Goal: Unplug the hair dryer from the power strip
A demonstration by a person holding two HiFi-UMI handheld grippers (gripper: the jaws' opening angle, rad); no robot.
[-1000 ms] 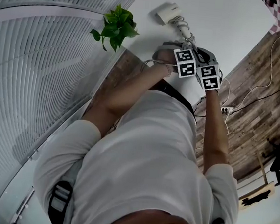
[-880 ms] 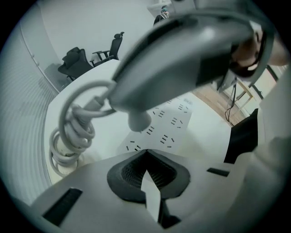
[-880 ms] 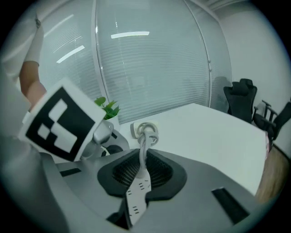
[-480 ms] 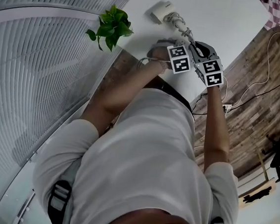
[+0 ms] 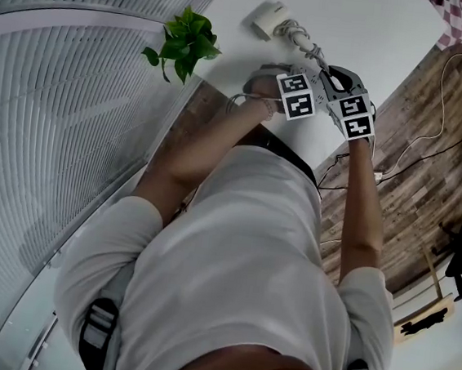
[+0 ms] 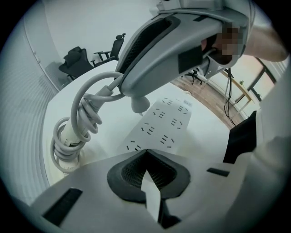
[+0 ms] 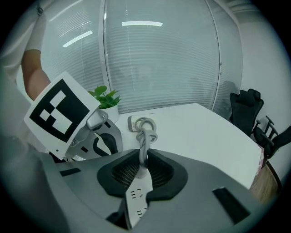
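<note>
The white hair dryer (image 5: 269,17) lies at the far end of the white table (image 5: 370,30), its grey cord (image 6: 86,107) wound round the handle (image 6: 68,136). My left gripper (image 6: 150,193) points steeply down and is shut on the near end of the white power strip (image 6: 166,125). In the left gripper view my right gripper (image 6: 138,98) is shut on the cord's plug (image 6: 138,103), which hangs just above the strip's sockets. The right gripper view shows the right gripper (image 7: 142,166) with the cord running from its jaws to the hair dryer (image 7: 143,122).
A small potted plant (image 5: 187,42) stands at the table's left edge beside the slatted glass wall. Black office chairs (image 7: 248,109) sit beyond the far side. Loose cables (image 5: 441,95) and another strip (image 5: 377,177) lie on the wood floor to the right.
My right gripper has risen a little with the plug and drifted right in the head view. The left gripper stays in place on the strip.
</note>
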